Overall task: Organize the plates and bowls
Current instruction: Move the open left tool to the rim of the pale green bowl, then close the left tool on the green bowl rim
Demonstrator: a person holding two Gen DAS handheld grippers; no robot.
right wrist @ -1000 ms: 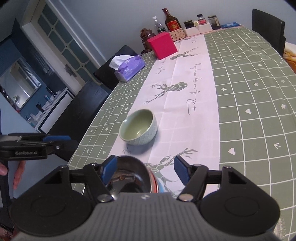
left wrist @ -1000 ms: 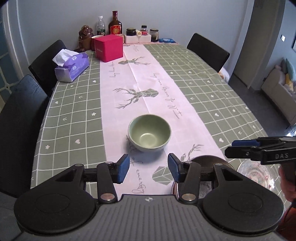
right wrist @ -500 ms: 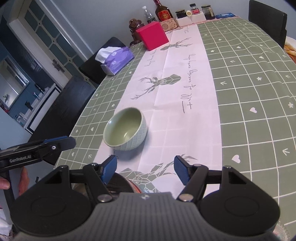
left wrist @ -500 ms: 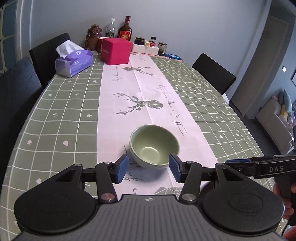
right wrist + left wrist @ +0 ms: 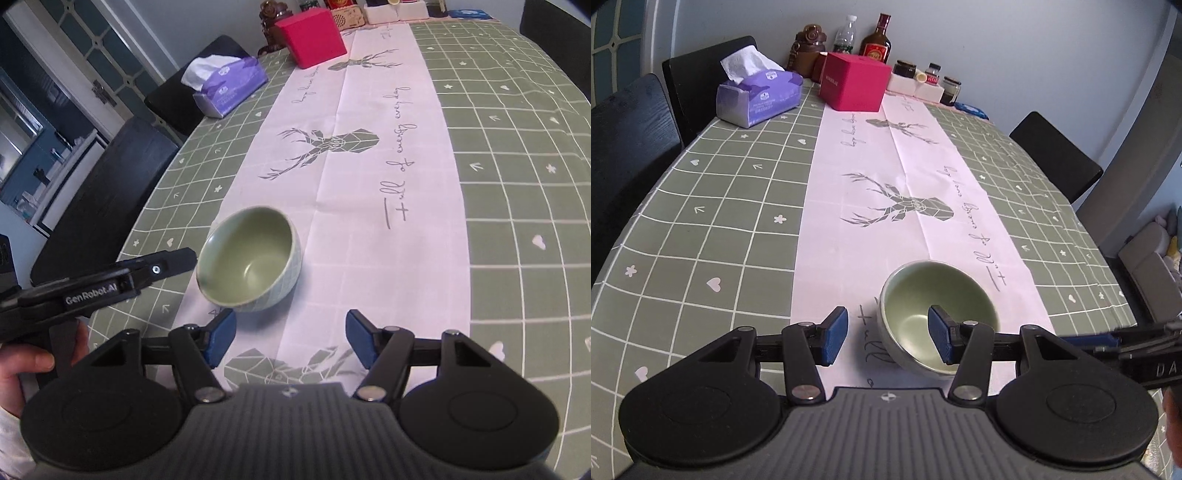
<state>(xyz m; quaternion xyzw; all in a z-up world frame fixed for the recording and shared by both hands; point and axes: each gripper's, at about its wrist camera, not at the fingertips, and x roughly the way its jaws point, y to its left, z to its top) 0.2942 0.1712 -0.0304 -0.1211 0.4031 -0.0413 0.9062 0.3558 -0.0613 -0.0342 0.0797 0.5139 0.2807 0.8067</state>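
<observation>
Left claw (image 5: 888, 335) is half open and holds nothing; its right pad sits over the green bowl (image 5: 938, 317), its left pad outside the near-left rim, so the wall lies between the pads, not yet pinched. Judgement: lower until the pads straddle the wall well below the lip, then close squarely; glazed ceramic may slip in a shallow bite. Right claw (image 5: 290, 339) is half open and empty, just near of the bowl.

The bowl stands upright on the pink runner (image 5: 886, 177) down the middle of the counter (image 5: 713, 206), under a green checked cloth. Far end: tissue box (image 5: 759, 98), red box (image 5: 855, 86), bottles and jars. Dark chairs each side; grey wall behind.
</observation>
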